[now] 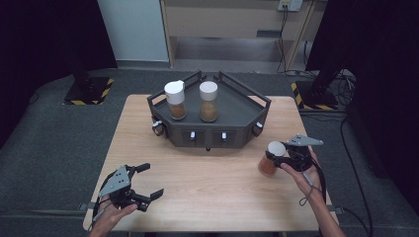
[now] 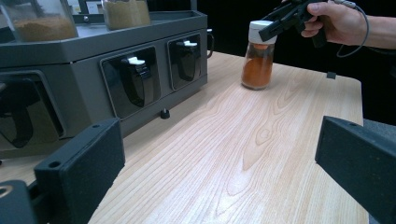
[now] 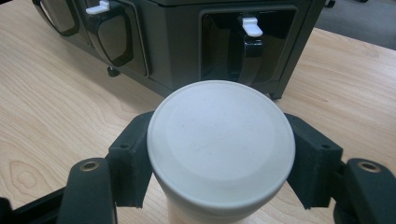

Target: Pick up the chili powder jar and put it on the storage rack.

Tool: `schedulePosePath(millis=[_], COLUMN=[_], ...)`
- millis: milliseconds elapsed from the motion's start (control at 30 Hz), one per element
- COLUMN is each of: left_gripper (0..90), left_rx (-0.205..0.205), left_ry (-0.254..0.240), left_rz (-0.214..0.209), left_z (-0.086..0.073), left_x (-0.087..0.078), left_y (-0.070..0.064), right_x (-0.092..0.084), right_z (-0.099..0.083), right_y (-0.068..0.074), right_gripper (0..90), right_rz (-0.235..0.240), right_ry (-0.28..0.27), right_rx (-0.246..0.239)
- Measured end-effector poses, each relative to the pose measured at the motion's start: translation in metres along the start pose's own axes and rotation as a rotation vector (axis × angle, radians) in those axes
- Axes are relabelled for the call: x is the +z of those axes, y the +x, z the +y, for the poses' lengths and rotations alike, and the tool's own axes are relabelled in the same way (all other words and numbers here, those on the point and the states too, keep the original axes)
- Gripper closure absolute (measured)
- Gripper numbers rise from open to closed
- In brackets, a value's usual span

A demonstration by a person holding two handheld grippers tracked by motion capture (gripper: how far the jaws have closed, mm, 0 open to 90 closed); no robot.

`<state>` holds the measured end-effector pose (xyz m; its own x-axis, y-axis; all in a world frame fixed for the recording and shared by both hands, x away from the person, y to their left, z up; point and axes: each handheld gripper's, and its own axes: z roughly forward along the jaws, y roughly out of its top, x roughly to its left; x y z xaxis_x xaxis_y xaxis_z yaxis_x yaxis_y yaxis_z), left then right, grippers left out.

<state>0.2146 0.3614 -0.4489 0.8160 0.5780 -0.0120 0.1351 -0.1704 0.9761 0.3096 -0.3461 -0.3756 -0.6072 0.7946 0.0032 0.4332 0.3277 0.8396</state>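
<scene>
Table (image 1: pixel 207 192): pale wood, carrying everything; bare grain between the two hands.
Rack (image 1: pixel 232 106): dark grey angled tray-stand at the far middle of the table, railed on top, with windowed fronts and white levers facing the near side.
Jars on rack: two white-capped jars of brown powder, left one (image 1: pixel 175 100) and right one (image 1: pixel 208 101), upright side by side on the rack's top.
Third jar (image 1: pixel 271 159): same kind, orange-brown powder under a white cap (image 3: pixel 220 140), upright on the table near its right edge, in front of the rack's right corner.
Right tongs (image 1: pixel 276 157): clamped on the third jar at its cap, one pad pressed to each side; seen so from above in the right gripper view and from the side in the left gripper view.
Left tongs (image 1: pixel 150 180): apart, nothing between them, resting low at the near left corner, well apart from the jar.
Step in hand, as judged: lifting the third jar to join the other two.
Doing it well: hold high on a smooth round cap, so squeeze kept steady; straight lift first, jar kept upright to stop swinging or slipping; rail at the rack's edge cleared before lowering; landing on bare rack floor to the right of the two jars, without knocking them.
Risk: cap slipping in the pads if tilted.
</scene>
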Motion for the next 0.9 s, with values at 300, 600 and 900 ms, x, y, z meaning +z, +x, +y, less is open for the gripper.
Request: schedulePosePath(millis=[300,600,900], left_gripper=[0.1,0.1,0.2], left_rx=[0.0,0.0,0.0], left_ry=[-0.001,-0.001,-0.001], left_rz=[-0.001,-0.001,-0.004], left_z=[0.0,0.0,0.0], left_x=[0.0,0.0,0.0], left_y=[0.0,0.0,0.0], right_x=[0.0,-0.003,-0.008], right_z=[0.008,0.017,0.037], right_y=[-0.003,-0.007,-0.011], right_gripper=[34.2,34.2,34.2], right_rz=[0.01,0.033,0.071], right_ry=[0.029,0.043,0.037], right_rx=[-0.01,-0.022,-0.07])
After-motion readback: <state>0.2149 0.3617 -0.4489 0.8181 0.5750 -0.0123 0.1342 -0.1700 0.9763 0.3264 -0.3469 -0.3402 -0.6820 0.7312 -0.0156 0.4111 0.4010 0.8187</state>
